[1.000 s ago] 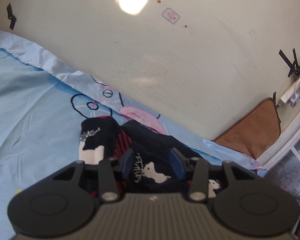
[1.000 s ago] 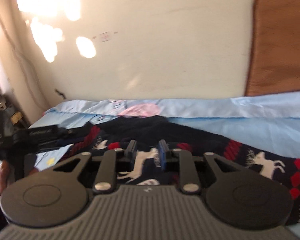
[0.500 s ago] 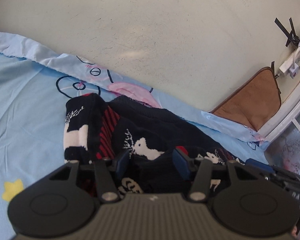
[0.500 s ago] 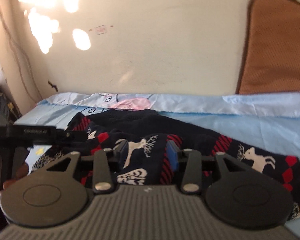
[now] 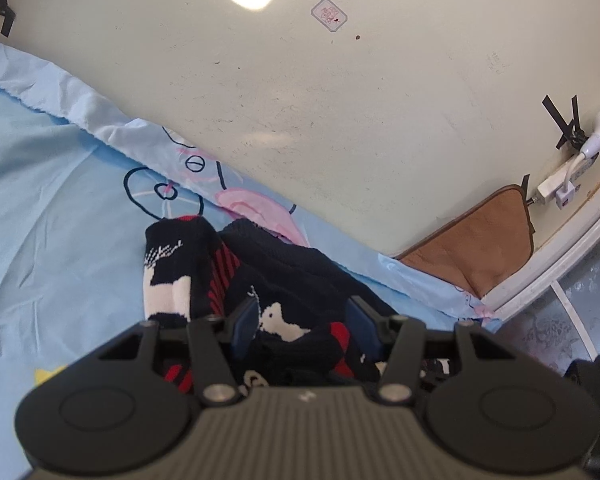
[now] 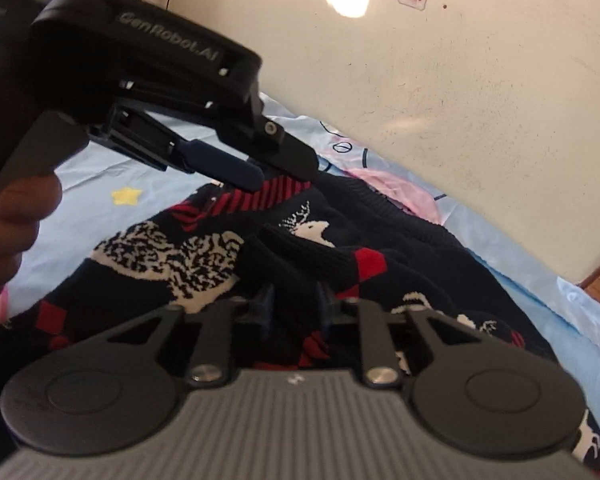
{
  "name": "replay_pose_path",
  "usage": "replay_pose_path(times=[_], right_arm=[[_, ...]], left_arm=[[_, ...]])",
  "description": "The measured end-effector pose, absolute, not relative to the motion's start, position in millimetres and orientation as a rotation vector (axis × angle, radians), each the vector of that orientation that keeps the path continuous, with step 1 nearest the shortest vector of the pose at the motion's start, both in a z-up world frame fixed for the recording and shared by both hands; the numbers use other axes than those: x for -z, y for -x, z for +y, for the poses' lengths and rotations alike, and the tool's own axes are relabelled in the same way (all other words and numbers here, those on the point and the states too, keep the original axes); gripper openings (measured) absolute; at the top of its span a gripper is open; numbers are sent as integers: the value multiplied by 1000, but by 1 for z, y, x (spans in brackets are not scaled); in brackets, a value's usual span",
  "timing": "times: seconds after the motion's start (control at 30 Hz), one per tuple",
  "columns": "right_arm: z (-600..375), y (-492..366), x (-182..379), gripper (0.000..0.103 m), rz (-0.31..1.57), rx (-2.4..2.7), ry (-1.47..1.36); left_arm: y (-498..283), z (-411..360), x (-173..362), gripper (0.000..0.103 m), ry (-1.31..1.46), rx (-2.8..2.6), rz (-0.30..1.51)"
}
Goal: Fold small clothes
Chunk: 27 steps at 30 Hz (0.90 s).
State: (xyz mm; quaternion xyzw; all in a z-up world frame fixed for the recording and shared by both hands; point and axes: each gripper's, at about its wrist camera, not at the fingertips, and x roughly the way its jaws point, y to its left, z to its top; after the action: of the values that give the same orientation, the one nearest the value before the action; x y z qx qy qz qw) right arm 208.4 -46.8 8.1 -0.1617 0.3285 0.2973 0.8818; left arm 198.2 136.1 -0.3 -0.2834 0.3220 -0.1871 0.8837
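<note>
A small navy knit sweater (image 5: 284,276) with white deer and red patterns lies bunched on a light blue bedsheet (image 5: 52,208). My left gripper (image 5: 304,324) is open, its fingers wide on either side of a fold of the sweater. In the right wrist view the sweater (image 6: 168,256) fills the middle. My right gripper (image 6: 294,308) is shut on a dark fold of it. The left gripper (image 6: 272,164) also shows there, hovering over the red striped cuff (image 6: 276,194).
A cream wall (image 5: 340,120) runs along the far edge of the bed. A brown cushion (image 5: 480,252) leans at the right corner, below a white plug and cable (image 5: 568,180). A hand (image 6: 4,232) holds the left gripper at the left edge.
My right gripper has closed on a fold of the sweater and swung left toward the left gripper. The left gripper stays open over the sweater and has tilted up a little.
</note>
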Motion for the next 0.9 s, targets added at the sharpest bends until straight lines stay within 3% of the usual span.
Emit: replay_pose_path(times=[0.27,0.4,0.53,0.67,0.77,0.8,0.83,0.9], right_arm=[[-59,-218,-69,10,543,-594,94],[-31,-217,-56,11,591,-673,119],[-19,-226,-18,16,784,-733,136],[-86,-230,-48,18,698,-642,-130],[-144,-232,-66,32,629,-470,-255],[-157,-234,-65,47,634,-415,-272],[-168,-237,-61,53,648,-368,-291],[-183,-244,-45,54,717,-341,-338]], left_arm=[[-190,176,-14,50,718,320,569],[-190,190,-15,51,765,287,543],[-194,186,-11,51,742,292,566],[-196,177,-7,50,715,319,596],[-193,167,-8,50,696,381,592],[-192,163,-8,51,683,399,589],[-191,159,-9,51,667,413,588],[-191,149,-8,51,631,431,599]])
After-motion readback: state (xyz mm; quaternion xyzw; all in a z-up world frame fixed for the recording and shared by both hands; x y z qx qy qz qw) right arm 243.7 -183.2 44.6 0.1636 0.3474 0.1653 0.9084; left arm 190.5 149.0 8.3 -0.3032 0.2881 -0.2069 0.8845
